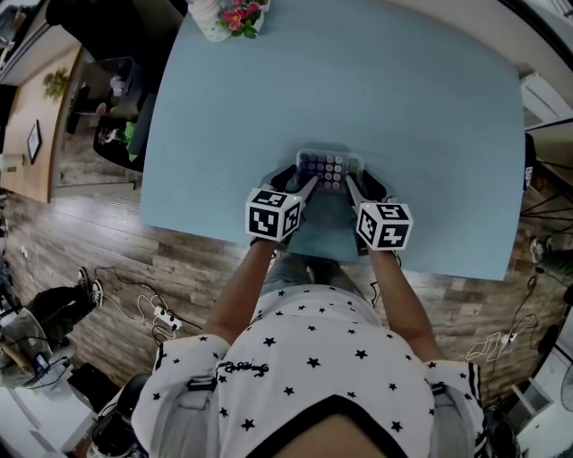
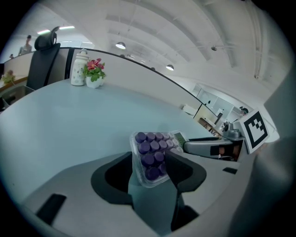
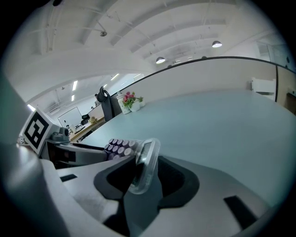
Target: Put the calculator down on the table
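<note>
**Head view, steeply from above.** A small clear-cased calculator with round purple keys (image 1: 329, 168) is seen on the pale blue tabletop (image 1: 421, 107), close to its near edge and between two handheld grippers. The left gripper (image 1: 307, 183) is set at the calculator's left side, and the right gripper (image 1: 351, 185) at its right side.

**Left gripper view.** The keypad end of the calculator is shown between the parted jaws, with the keys tilted toward the camera. Whether the pads touch the casing cannot be settled, though no clamping is apparent.

**Right gripper view.** The calculator is seen edge-on. Its display end stands in the gap between jaws that are spread and appear clear of it on both sides.

A white pot of pink flowers (image 1: 235, 16) is placed at the table's far edge, well apart from the calculator.
</note>
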`<state>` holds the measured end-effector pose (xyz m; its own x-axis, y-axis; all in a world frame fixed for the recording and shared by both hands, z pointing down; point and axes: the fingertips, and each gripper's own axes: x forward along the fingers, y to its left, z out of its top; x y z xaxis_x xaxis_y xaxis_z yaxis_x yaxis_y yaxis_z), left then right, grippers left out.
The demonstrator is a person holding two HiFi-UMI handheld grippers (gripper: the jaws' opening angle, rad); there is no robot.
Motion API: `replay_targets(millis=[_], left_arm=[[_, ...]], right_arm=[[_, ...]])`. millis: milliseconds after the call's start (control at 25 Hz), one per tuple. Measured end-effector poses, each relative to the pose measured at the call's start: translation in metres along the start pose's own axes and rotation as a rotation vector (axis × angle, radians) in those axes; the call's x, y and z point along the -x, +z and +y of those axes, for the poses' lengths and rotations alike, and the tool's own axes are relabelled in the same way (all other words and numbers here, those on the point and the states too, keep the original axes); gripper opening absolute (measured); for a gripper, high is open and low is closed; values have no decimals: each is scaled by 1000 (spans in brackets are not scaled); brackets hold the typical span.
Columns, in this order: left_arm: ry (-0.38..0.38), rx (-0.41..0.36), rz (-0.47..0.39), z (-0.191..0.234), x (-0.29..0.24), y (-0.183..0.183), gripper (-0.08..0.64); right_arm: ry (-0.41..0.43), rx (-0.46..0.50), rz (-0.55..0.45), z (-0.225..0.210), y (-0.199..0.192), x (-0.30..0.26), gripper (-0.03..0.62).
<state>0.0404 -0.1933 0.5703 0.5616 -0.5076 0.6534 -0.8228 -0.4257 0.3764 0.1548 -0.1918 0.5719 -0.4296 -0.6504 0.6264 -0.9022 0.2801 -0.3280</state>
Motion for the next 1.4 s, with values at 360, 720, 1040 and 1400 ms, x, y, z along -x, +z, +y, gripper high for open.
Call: replay_targets(millis=[360, 720, 1040, 1400], left_arm=[[10, 10, -11, 3, -3, 3, 230], [16, -43, -38, 1, 0, 9, 232], [3, -84, -128, -7, 19, 31, 229], [10, -95, -212, -7, 53, 47, 170]], right_arm=[[-23, 27, 12, -2, 2, -4, 153], [-40, 40, -20, -2, 10, -2, 169], [-43, -1, -94, -5, 27, 15, 170], [-25, -39, -215, 2, 52, 47, 129]])
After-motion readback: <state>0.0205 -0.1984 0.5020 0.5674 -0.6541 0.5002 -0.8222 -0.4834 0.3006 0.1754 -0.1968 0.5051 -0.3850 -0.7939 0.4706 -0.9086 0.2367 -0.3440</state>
